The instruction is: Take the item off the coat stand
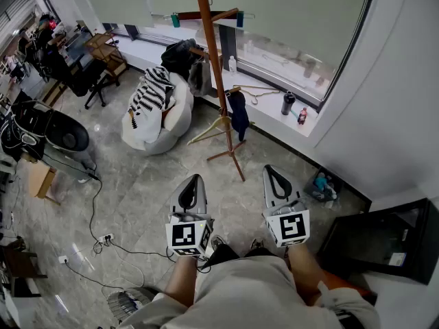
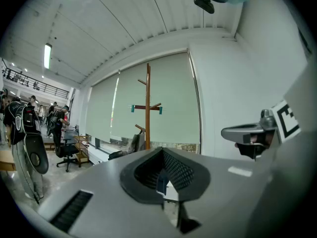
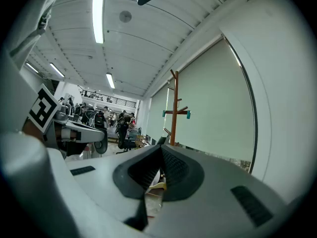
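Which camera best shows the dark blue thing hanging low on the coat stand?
The head view: the dark blue item hangs in plain sight on the coat stand. Both gripper views show only the stand's upper part clearly.

Left gripper (image 1: 195,178), right gripper (image 1: 270,169), coat stand (image 1: 218,74)

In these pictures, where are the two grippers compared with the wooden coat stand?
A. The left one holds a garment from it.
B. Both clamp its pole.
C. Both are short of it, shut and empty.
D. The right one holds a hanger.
C: in the head view the left gripper and the right gripper are short of the coat stand, with floor between, and both gripper views show jaws together on nothing.
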The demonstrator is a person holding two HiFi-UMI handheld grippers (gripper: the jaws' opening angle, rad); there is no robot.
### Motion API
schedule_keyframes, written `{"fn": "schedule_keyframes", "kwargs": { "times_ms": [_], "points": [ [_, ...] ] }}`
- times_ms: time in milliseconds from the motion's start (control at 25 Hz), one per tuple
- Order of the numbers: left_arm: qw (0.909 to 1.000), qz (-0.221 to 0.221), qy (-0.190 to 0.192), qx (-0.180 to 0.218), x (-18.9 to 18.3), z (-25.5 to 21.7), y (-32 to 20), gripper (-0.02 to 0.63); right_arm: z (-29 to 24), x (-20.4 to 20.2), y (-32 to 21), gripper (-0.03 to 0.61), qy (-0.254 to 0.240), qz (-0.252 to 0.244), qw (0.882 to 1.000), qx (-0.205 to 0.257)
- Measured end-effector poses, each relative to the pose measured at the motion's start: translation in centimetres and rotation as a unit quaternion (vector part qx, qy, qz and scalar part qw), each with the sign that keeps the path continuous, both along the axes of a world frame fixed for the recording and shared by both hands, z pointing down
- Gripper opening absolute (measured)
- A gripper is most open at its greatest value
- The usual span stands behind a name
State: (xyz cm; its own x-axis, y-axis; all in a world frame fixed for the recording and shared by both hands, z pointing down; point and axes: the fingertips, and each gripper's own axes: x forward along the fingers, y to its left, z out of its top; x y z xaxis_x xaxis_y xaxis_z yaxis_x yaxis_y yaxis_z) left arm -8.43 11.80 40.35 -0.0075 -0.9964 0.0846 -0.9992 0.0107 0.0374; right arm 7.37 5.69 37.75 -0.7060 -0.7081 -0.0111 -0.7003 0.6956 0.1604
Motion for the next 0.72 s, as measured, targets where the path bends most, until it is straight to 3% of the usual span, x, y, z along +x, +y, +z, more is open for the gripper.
{"fn": "schedule_keyframes", "kwargs": {
  "times_ms": [240,720],
  "points": [
    [0.9999,0.01,0.003,0.001,-0.2,0.1,0.6,0.011,-0.2,-0.7,1.0,0.005,-0.013,-0.002,1.0,-0.005],
    [0.9989,0.046,0.008,-0.001,-3.1,0.7,0.2,0.009,0.2,-4.7,1.7,0.005,0.01,0.01,1.0,-0.006]
  ]
}}
